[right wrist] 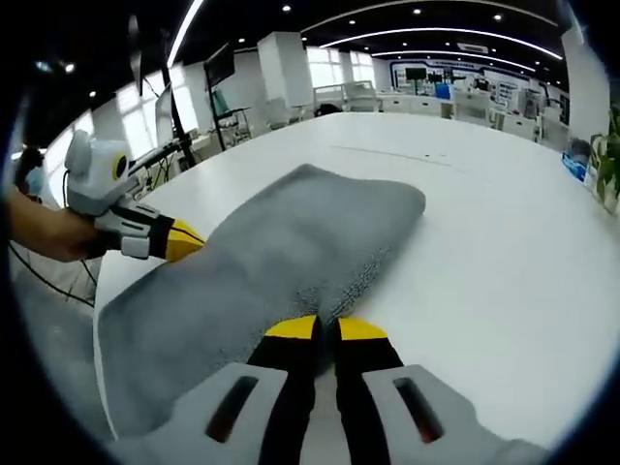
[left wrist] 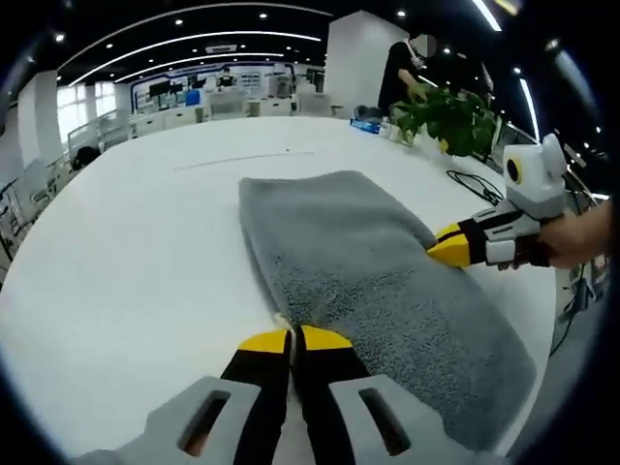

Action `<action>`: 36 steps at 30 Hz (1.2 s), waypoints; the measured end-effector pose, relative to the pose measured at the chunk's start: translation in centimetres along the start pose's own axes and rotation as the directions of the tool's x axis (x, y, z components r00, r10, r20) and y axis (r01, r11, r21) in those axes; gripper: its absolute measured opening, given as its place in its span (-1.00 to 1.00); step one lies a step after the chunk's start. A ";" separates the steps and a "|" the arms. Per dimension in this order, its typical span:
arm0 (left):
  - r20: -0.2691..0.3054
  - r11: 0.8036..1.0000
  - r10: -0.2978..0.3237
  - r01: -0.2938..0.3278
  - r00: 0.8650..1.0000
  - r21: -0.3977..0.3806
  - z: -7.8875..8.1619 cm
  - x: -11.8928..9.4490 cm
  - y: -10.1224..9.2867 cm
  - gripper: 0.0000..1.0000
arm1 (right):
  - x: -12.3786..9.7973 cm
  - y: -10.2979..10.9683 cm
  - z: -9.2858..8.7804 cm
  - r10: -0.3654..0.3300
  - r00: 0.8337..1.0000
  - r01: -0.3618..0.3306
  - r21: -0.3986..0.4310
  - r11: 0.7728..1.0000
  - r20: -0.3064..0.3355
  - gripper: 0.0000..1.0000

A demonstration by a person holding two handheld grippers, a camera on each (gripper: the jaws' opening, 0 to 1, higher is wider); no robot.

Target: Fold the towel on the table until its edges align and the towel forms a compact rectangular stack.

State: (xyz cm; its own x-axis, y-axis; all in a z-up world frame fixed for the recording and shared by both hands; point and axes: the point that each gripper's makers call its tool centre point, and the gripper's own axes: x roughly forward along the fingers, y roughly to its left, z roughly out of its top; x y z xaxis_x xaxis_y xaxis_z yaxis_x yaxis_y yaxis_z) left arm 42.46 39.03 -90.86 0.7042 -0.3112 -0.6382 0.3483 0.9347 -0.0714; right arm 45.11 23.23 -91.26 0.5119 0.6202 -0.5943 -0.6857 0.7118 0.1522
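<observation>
The grey towel [left wrist: 378, 291] lies on the white surface [left wrist: 136, 262], already doubled into a long strip with one rounded end toward the far side. The left gripper [left wrist: 294, 337] is pressed together on the towel's long edge, and the right gripper [right wrist: 325, 327] is pinching the opposite long edge, so each holds one side of the strip at about the same point along its length. In the left gripper view the right gripper appears at the towel's far side, its yellow tips against the fabric. The next fold, as I judge it, calls for lifting both sides level, carrying them together toward the towel's rounded end, and laying edge over edge. Uneven height would skew the stack. A potted plant [left wrist: 450, 121] stands beyond the towel, well apart from it.
</observation>
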 end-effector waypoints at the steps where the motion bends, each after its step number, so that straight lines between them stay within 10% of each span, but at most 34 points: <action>1: 0.001 1.000 -0.005 0.005 1.000 0.000 0.1 0.2 -0.6 -0.94 | -0.6 -0.7 -0.4 -0.014 1.000 0.014 0.012 1.000 -0.001 -0.94; 11: 0.009 0.998 -0.057 0.057 0.998 0.015 0.5 1.4 -4.7 -0.94 | -3.5 -3.5 -2.2 -0.098 0.995 0.098 0.081 0.992 0.000 -0.93; 15: -0.015 0.997 -0.065 0.066 0.998 0.050 0.6 1.4 -4.6 -0.94 | -3.4 -3.6 -2.2 -0.145 0.989 0.145 0.272 0.951 -0.020 -0.92; 19: -0.034 0.995 -0.071 0.074 0.997 0.074 0.6 1.5 -4.7 -0.93 | -3.5 -3.5 -1.7 -0.147 0.988 0.152 0.125 0.980 -0.051 -0.86; 30: -0.067 0.998 -0.064 0.062 0.996 -0.034 0.9 0.4 -2.2 -0.46 | -5.4 -2.7 -1.1 -0.119 0.993 0.117 0.131 0.984 0.004 -0.51; 36: -0.063 0.981 -0.117 0.125 0.991 0.151 1.4 -1.9 -3.5 -0.24 | -6.7 -1.9 -0.8 -0.104 0.994 0.103 0.029 0.994 0.020 -0.30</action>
State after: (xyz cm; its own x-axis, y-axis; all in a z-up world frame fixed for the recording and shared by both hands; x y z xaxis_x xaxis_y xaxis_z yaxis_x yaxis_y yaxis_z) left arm 40.76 36.11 -88.28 0.6182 -0.4065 -0.6728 0.5229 0.8517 -0.0342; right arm 42.55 17.45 -88.20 0.5907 0.5492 -0.5912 -0.6136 0.7815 0.1130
